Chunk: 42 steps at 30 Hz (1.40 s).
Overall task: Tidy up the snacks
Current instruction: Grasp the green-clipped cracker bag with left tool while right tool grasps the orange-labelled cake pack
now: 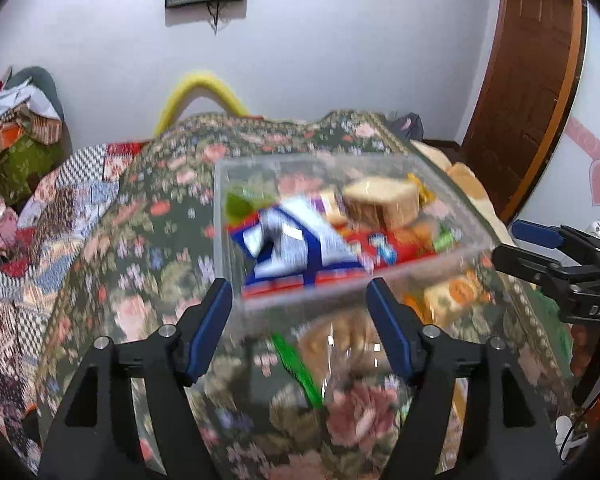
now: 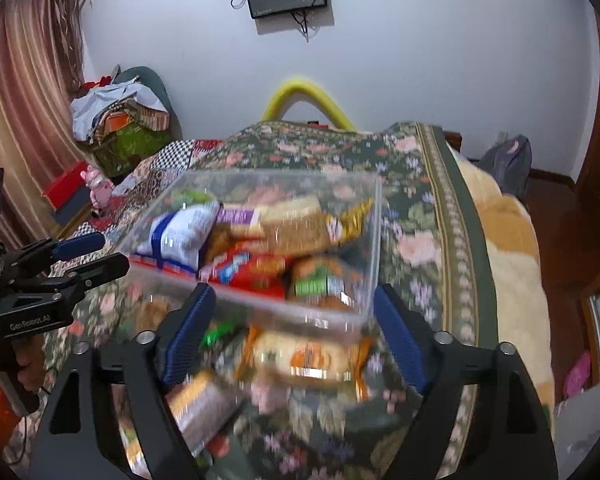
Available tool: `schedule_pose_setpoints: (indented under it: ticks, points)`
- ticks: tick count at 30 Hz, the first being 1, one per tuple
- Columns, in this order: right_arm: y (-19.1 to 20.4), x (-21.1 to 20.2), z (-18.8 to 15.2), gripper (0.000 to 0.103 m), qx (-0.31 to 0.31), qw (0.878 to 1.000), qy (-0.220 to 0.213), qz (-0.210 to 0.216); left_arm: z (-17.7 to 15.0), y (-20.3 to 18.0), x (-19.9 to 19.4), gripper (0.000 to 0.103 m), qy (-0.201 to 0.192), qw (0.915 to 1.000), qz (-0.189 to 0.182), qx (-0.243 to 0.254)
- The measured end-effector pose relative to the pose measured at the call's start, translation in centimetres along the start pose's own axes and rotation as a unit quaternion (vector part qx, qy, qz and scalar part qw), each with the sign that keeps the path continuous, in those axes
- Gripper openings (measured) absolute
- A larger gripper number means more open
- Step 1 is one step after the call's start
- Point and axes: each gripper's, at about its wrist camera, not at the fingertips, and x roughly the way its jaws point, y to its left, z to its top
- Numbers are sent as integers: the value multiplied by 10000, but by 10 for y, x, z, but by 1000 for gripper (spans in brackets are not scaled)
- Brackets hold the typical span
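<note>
Your bed [image 1: 148,240] with the flowery green blanket [image 2: 420,216] takes up most of both views. The clear plastic box [image 1: 228,216] sits on that blanket, ahead of both claws, and it's stuffed with snacks: a blue-and-white packet [image 1: 296,244], a tan bread-like pack [image 1: 384,200], a red wrapper [image 2: 256,272] and some green bits. A few more packets lie loose on the blanket just in front of the box, like the orange-labelled one [image 2: 312,356], though the blur makes them hard to read. Your left claw [image 1: 300,328] is spread wide with nothing pinched. Same for your right claw [image 2: 296,332]: jaws apart, gripping nothing.
</note>
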Motion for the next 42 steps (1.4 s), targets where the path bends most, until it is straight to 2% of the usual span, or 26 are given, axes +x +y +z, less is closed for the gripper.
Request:
schedule_pose_setpoints:
  ticks: [6, 13, 23, 27, 30, 34, 35, 37, 42]
  points:
    - [-9, 3, -26, 88, 97, 9996, 238, -102, -23, -7, 15, 70, 302, 9995, 2, 79]
    - [-12, 23, -42, 88, 144, 9982, 576, -123, -28, -23, 37, 70, 564, 9982, -51, 184]
    - [-1, 46, -45, 88, 35, 9961, 874, -113, -26, -28, 61, 93, 492, 9983, -289, 87]
    - [-2, 57, -46, 89, 131, 9943, 1056, -43, -24, -24, 70, 98, 581, 9973, -424, -123]
    - [-4, 59, -46, 91, 197, 9946, 1019, 7, -25, -17, 78, 101, 705, 9951, -613, -323]
    - [0, 59, -47, 90, 152, 9953, 961, 7, -28, -13, 80, 101, 744, 9931, -786, -453]
    - [0, 59, -47, 82, 143, 9955, 941, 40, -29, -14, 79, 100, 709, 9936, -773, -430]
    - [2, 57, -47, 77, 112, 9957, 911, 144, -31, -15, 77, 96, 667, 9940, -780, -380]
    - [4, 50, -48, 68, 37, 9968, 787, 158, -34, -21, 66, 77, 543, 9953, -765, -234]
